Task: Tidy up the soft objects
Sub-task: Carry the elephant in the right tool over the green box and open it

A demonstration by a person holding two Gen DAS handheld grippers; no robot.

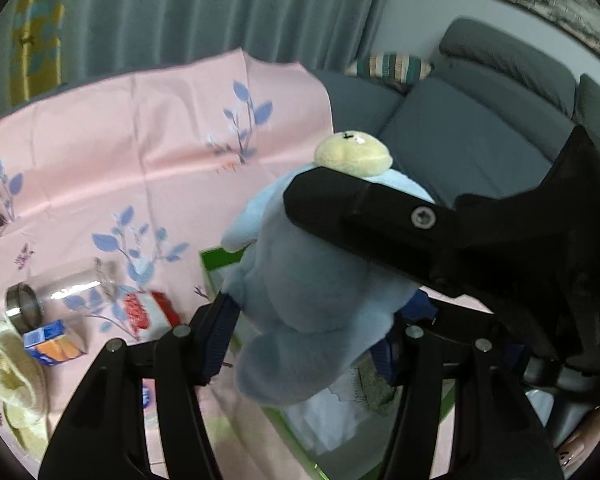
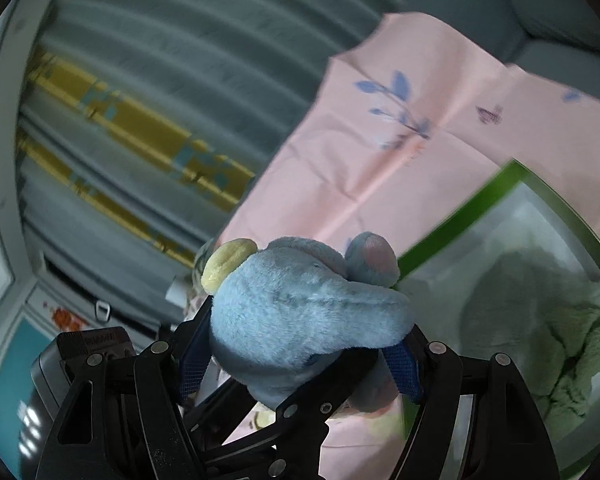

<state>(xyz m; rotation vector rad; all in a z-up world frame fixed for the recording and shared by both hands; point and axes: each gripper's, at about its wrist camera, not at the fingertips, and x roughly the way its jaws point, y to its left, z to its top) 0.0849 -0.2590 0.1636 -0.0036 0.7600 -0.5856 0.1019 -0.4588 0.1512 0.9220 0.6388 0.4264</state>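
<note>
Hand-held gripper, left (image 1: 312,332): clenched on the lower body of the blue plush toy (image 1: 300,288), which is carried in the air above the counter; its blue pads (image 1: 220,332) are pressed into the fur on both sides.
Hand-held gripper, right (image 2: 300,344): closed around the same toy (image 2: 300,312) from the other side, the soft body bulging out between its pads (image 2: 402,364); one black finger is seen across the toy's upper part in the left wrist view.
Risk, grip: the plush is squashed rather than firmly held, so it could be pulled out of one gripper if the two hands drift apart or twist against each other.
Green-rimmed bin (image 1: 212,264): placed just below and behind the toy, already holding a grey-green soft item (image 2: 540,340); judged the likely drop place.
Risk, release: if the toy is let go short of the rim, it may be caught on the edge and tipped onto the pink cloth (image 1: 140,140).
Small items, left (image 1: 52,344): a box, a tin and a cream towel are left on the cloth, well clear of the toy.
</note>
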